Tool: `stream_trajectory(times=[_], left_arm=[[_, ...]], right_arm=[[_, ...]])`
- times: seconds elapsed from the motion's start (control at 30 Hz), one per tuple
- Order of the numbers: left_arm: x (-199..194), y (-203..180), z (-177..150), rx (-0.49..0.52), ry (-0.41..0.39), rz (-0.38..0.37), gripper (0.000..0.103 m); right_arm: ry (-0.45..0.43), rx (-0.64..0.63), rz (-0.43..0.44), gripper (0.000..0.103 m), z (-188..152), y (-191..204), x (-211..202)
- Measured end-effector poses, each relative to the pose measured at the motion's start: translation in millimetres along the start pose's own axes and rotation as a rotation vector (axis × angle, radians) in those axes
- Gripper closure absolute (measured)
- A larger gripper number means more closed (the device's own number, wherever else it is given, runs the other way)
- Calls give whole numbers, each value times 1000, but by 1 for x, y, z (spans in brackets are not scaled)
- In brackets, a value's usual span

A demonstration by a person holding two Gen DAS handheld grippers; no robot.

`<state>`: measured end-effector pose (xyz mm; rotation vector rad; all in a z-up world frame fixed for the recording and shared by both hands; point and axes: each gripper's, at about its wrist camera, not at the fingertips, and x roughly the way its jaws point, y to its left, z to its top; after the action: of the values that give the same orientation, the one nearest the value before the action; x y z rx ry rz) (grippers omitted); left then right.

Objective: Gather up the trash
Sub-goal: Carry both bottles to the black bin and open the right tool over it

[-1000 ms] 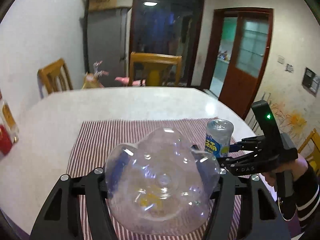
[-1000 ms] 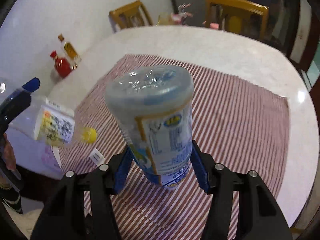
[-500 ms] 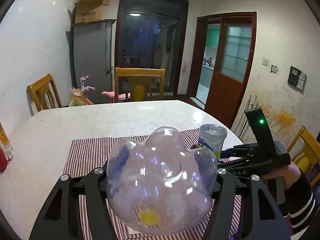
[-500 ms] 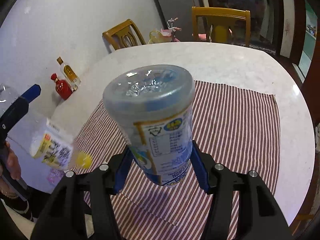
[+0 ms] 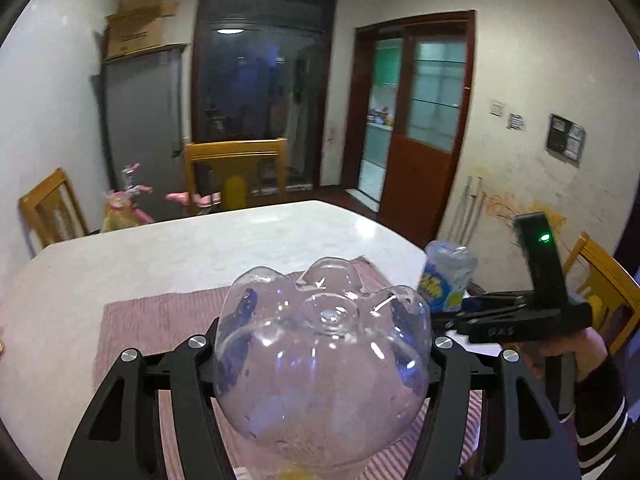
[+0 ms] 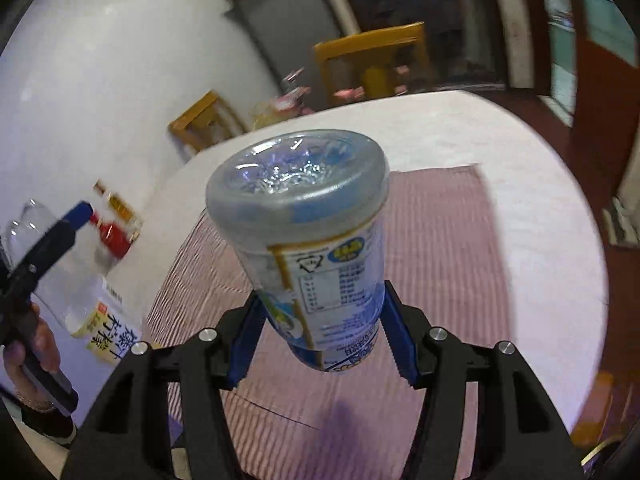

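Bottles, 2 of them, both off the table (image 5: 168, 264) and held in the air, one per gripper.

Left gripper (image 5: 322, 344): fingers (image 5: 234, 344) clamped on a big clear bottle (image 5: 324, 360), its lobed base facing the cam. From the right wrist cam the same bottle (image 6: 80, 292) shows at far left w/ a yellow/white label, held by the left gripper (image 6: 60, 236), blue pad visible.

Right gripper (image 6: 320, 344): blue pads (image 6: 244, 344) pinched on both sides of a small bottle (image 6: 312, 248) w/ blue/white label, base toward the cam, tilted a bit left. In the left wrist cam the small bottle (image 5: 448, 276) sits at the tip of the right gripper (image 5: 452, 314), just right of the clear bottle; green LED lit on the gripper body.

Below both: striped mat (image 6: 440, 248) on the white table. Mat also seen under the left gripper (image 5: 160, 320).

Table edge near the wall: red bottle (image 6: 112, 236) and an amber one (image 6: 120, 204) just beside it, blurred. Wooden chairs (image 5: 236, 168) behind the table, a pink toy (image 5: 132, 196) near them, grey fridge (image 5: 140, 128) w/ a cardboard box (image 5: 138, 28) on top, red-brown door (image 5: 424, 136) to the right.
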<state>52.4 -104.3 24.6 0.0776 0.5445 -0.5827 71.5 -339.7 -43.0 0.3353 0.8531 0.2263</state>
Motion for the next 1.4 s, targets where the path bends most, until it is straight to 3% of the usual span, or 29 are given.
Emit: stream_trajectory(times=[0.23,0.4,0.53,0.7,0.9,1.07,1.4], left_arm=[[32,-60,7,85,10,-169,42],[53,-116,9,156,23,-312,42],[66,-171,9,231,27,-435,42],[78,-235,5,288,44,-560,42],[88,-308,-2,380,84,-666,42],[88,-349,-11,423,113,-727,42],[82,-411,-24,492,130,-804,42]], right_arm=[[-153,204,-212,47,-49,-80,-104],[-228,420,-427,47,-119,-147,-186],[-229,609,-577,47,-188,-196,-223],[-164,788,-707,47,-262,-245,-229],[-95,915,-731,47,-316,-286,-212],[-59,953,-752,47,-334,-309,-203],[-74,990,-694,47,-357,-329,-208]])
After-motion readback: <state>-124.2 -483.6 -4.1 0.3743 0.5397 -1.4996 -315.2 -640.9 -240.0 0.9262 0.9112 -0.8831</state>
